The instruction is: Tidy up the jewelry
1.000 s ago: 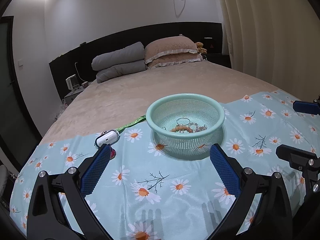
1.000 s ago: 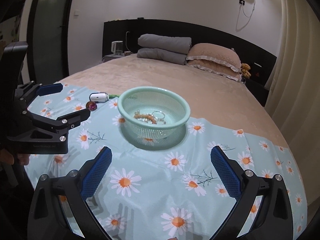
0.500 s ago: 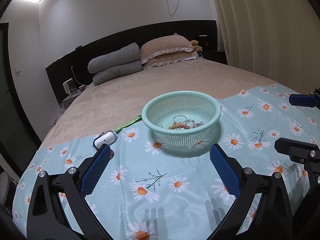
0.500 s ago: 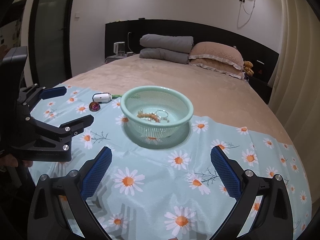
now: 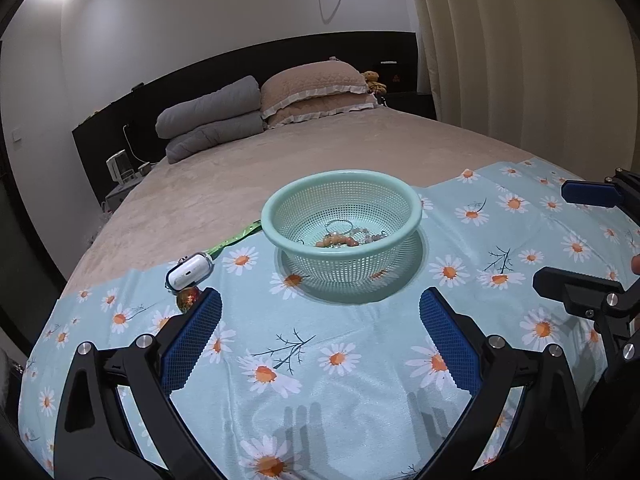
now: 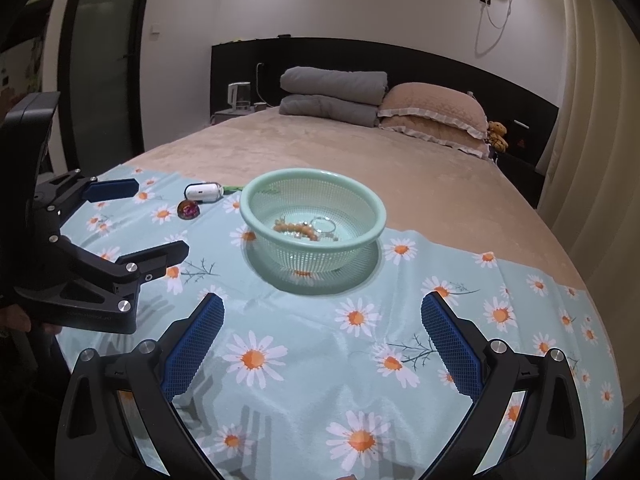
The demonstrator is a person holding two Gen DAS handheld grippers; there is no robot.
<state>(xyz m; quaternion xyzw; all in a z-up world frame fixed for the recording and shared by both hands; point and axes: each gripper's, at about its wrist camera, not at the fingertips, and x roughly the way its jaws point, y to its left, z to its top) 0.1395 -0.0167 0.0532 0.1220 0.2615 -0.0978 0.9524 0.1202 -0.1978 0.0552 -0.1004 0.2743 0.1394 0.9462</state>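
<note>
Jewelry is split between two spots on the daisy-print cloth (image 5: 360,380) spread over the bed (image 5: 320,160); at the left of the left wrist view a small reddish, shiny ornament (image 5: 188,298) lies just beside a white pod-shaped case (image 5: 189,273) with a green strap (image 5: 236,239) trailing toward the middle, all outside any container; in the centre stands the mint mesh basket (image 5: 276,216), and in its bottom lie an amber bead bracelet (image 5: 337,241), a thin metal ring (image 5: 338,225) and a paler beaded strand (image 5: 374,237), gathered there, I judge, because the basket serves as the collecting place; the left hand-held gripper (image 5: 320,316) hangs low over the cloth in the lower middle, jaws spread wide and grasping nothing; at the right edge the right hand-held gripper (image 6: 322,314) is likewise released and empty; both sit back from the basket, so the scene fits either a pause before fetching the loose ornament or a rest once sorting is over.
</note>
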